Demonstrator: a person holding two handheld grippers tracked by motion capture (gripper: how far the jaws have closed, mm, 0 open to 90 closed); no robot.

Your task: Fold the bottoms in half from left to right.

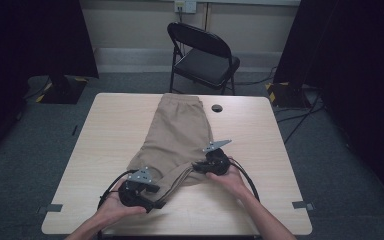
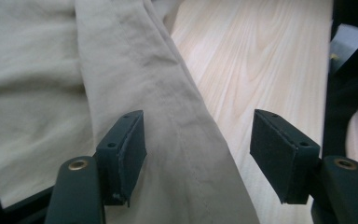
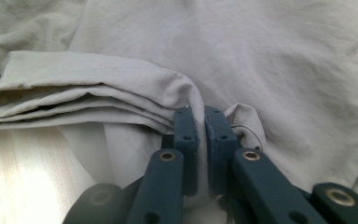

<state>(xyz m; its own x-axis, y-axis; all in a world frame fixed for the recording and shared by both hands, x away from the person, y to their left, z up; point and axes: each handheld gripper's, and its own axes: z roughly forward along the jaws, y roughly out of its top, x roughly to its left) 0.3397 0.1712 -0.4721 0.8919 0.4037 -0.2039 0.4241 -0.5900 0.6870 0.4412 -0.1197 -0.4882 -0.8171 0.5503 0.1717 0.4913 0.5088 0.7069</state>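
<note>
Pale wood table (image 1: 110, 150) carries everything, with a black folding chair (image 1: 204, 56) beyond its far edge. Right gripper (image 3: 201, 126) has its jaws pressed together, pinching a fold of the khaki trousers (image 1: 180, 135) at the near end of the leg. Left gripper (image 2: 198, 154) stands spread wide over the trouser hem, pads not touching cloth. Trousers lie lengthwise mid-table, waistband (image 1: 181, 99) at the far side.
</note>
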